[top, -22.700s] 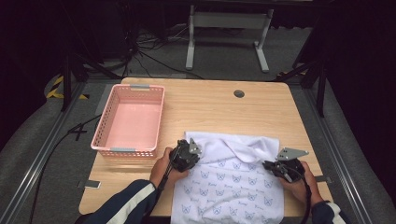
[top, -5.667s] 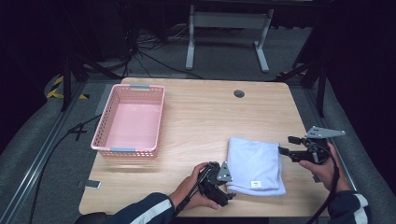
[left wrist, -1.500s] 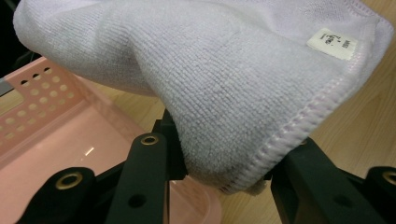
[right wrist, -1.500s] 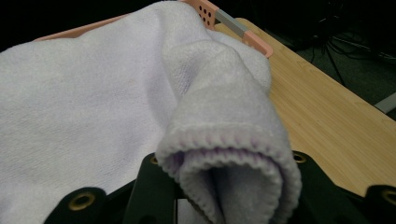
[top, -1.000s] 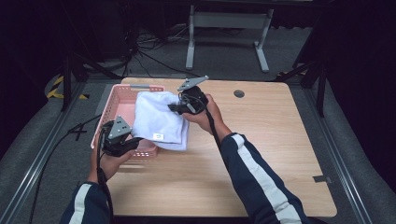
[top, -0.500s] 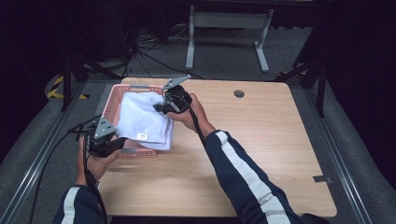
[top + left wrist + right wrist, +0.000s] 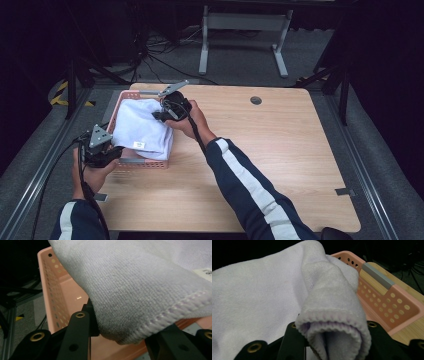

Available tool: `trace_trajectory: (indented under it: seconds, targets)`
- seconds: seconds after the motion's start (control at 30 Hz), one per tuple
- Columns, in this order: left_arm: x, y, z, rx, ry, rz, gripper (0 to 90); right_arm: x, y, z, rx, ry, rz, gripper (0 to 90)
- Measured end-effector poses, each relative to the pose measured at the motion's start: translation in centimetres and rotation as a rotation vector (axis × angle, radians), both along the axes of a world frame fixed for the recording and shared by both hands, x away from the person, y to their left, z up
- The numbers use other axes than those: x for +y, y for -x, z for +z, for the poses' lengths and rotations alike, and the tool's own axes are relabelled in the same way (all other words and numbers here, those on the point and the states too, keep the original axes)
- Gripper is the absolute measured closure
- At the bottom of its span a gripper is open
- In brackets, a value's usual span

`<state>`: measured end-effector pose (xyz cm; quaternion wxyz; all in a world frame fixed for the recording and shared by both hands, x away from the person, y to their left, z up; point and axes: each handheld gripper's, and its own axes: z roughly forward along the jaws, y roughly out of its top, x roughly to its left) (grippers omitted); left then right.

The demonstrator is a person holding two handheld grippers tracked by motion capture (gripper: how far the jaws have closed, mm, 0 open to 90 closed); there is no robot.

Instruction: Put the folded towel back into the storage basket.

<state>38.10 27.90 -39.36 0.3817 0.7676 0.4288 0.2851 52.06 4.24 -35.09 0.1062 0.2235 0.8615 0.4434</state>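
Observation:
A folded white towel (image 7: 140, 127) hangs over the pink perforated basket (image 7: 131, 95) at the table's left end, carried by both grippers. My left gripper (image 7: 117, 152) is shut on the towel's near hemmed corner (image 7: 140, 302), beside the basket's front wall (image 7: 57, 297). At the basket's right rim, my right gripper (image 7: 157, 116) is shut on the thick folded edge (image 7: 332, 312) of the towel's far side. A small white label (image 7: 139, 145) shows near the front hem. The basket's inside (image 7: 387, 302) is mostly hidden by the cloth.
Bare wooden tabletop (image 7: 280, 145) stretches to the right of the basket, with a round cable hole (image 7: 256, 100) near the far edge. A metal stand (image 7: 240, 35) and floor cables (image 7: 150, 55) lie beyond the table. A tape mark (image 7: 345, 191) sits at the right front.
Both grippers have carried the towel leftward and slightly down, from the basket's right side to over the basket. The left hand has shifted toward the basket's front left corner.

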Motion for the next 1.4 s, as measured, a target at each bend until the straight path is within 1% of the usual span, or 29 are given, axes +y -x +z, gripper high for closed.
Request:
trace_trajectory:
  seconds: [0.03, 0.07, 0.1, 0.13, 0.2, 0.23, 0.27, 0.33, 0.37, 0.43, 0.47, 0.53, 0.57, 0.63, 0.67, 0.7, 0.77, 0.87, 0.97, 1.0, 1.03, 1.13, 1.17, 1.2, 1.23, 1.27, 1.3, 1.33, 1.4]
  targets:
    - [0.2, -0.1, -0.1, 0.004, 0.003, 0.017, 67.1, 0.3, -0.1, 0.0, -0.001, 0.004, 0.002, 67.7]
    - [0.2, -0.1, -0.1, 0.004, 0.003, 0.017, 67.1, 0.3, -0.1, 0.0, -0.001, 0.004, 0.002, 67.7]
    - [0.4, -0.2, -0.3, 0.004, 0.004, 0.021, 67.0, 0.8, -0.4, 0.0, 0.002, 0.008, -0.001, 67.5]
    - [0.5, -0.4, -0.6, 0.011, 0.006, 0.036, 66.9, 1.1, -0.5, -0.1, 0.004, 0.01, -0.004, 67.4]
    - [0.7, -0.6, -1.0, 0.027, 0.004, 0.042, 66.7, 1.5, -0.7, -0.4, 0.009, 0.017, -0.007, 65.8]
    - [0.7, -0.6, -1.0, 0.027, 0.004, 0.042, 66.2, 1.7, -0.8, -0.6, 0.009, 0.022, -0.01, 63.3]
    - [0.8, -0.7, -1.1, 0.031, -0.001, 0.048, 66.2, 1.7, -0.8, -0.6, 0.009, 0.022, -0.01, 63.3]
    - [0.9, -0.9, -1.5, 0.055, -0.005, 0.062, 64.4, 1.9, -0.9, -1.0, 0.013, 0.034, -0.03, 57.0]
    - [1.0, -0.9, -1.8, 0.061, -0.003, 0.062, 62.5, 1.8, -1.0, -1.2, 0.016, 0.048, -0.035, 54.7]
    - [1.0, -1.0, -2.1, 0.081, -0.004, 0.071, 56.7, 1.8, -1.2, -1.6, 0.016, 0.083, -0.047, 47.0]
    - [1.0, -1.0, -2.1, 0.085, -0.016, 0.069, 48.7, 1.6, -1.2, -1.8, 0.007, 0.109, -0.062, 42.2]
    - [0.9, -0.9, -2.2, 0.091, -0.018, 0.08, 41.7, 1.4, -1.2, -1.8, 0.008, 0.118, -0.067, 40.1]
    - [0.9, -0.9, -2.3, 0.086, -0.003, 0.088, 41.7, 1.1, -1.1, -1.8, 0.002, 0.115, -0.064, 36.0]
    - [0.9, -0.7, -2.3, 0.099, 0.003, 0.099, 30.4, 0.6, -0.9, -1.6, -0.01, 0.13, -0.064, 32.4]
    - [0.9, -0.6, -2.4, 0.083, 0.018, 0.096, 26.9, 0.4, -0.7, -1.5, -0.015, 0.138, -0.063, 29.6]
    - [0.9, -0.4, -2.3, 0.086, 0.018, 0.089, 24.4, 0.2, -0.6, -1.5, -0.025, 0.142, -0.065, 28.2]
    - [0.6, -0.1, -2.0, 0.065, 0.016, 0.071, 20.7, -0.2, -0.1, -1.6, -0.024, 0.148, -0.052, 28.9]
    - [-0.2, 0.6, -1.5, 0.029, 0.017, 0.039, 20.0, -1.1, 0.7, -1.5, -0.037, 0.149, -0.034, 29.4]
    - [-1.2, 1.2, -1.1, 0.015, 0.012, -0.002, 19.5, -2.1, 1.5, -1.5, -0.043, 0.152, -0.012, 29.6]
    - [-1.7, 1.3, -0.9, 0.009, 0.014, -0.021, 19.5, -2.4, 1.7, -1.4, -0.048, 0.154, -0.009, 29.8]
    - [-2.0, 1.5, -0.8, 0.012, 0.015, -0.029, 19.4, -2.9, 2.0, -1.3, -0.058, 0.158, -0.009, 30.0]
    - [-3.5, 2.0, -0.2, -0.012, 0.024, -0.084, 18.4, -4.0, 2.8, -1.0, -0.06, 0.153, -0.008, 30.3]
    - [-4.0, 2.2, 0.0, -0.018, 0.025, -0.105, 18.1, -4.5, 3.1, -0.9, -0.063, 0.15, -0.005, 30.4]
    - [-4.4, 2.4, 0.2, -0.017, 0.043, -0.129, 17.8, -5.0, 3.4, -0.8, -0.068, 0.156, -0.005, 30.4]
    - [-5.4, 2.5, 0.5, -0.022, 0.042, -0.166, 17.8, -6.0, 4.1, -0.6, -0.082, 0.169, -0.003, 30.5]
    - [-5.8, 2.6, 0.6, -0.021, 0.051, -0.183, 17.5, -6.6, 4.3, -0.5, -0.088, 0.173, -0.002, 30.6]
    - [-5.8, 2.6, 0.6, -0.021, 0.051, -0.183, 17.7, -6.6, 4.3, -0.5, -0.088, 0.173, -0.002, 30.6]
    - [-6.3, 2.8, 0.6, -0.017, 0.061, -0.198, 17.7, -7.2, 4.6, -0.4, -0.091, 0.174, -0.003, 30.9]
    - [-7.4, 3.1, 0.7, -0.022, 0.037, -0.221, 17.8, -8.6, 5.2, -0.2, -0.099, 0.177, -0.007, 31.1]
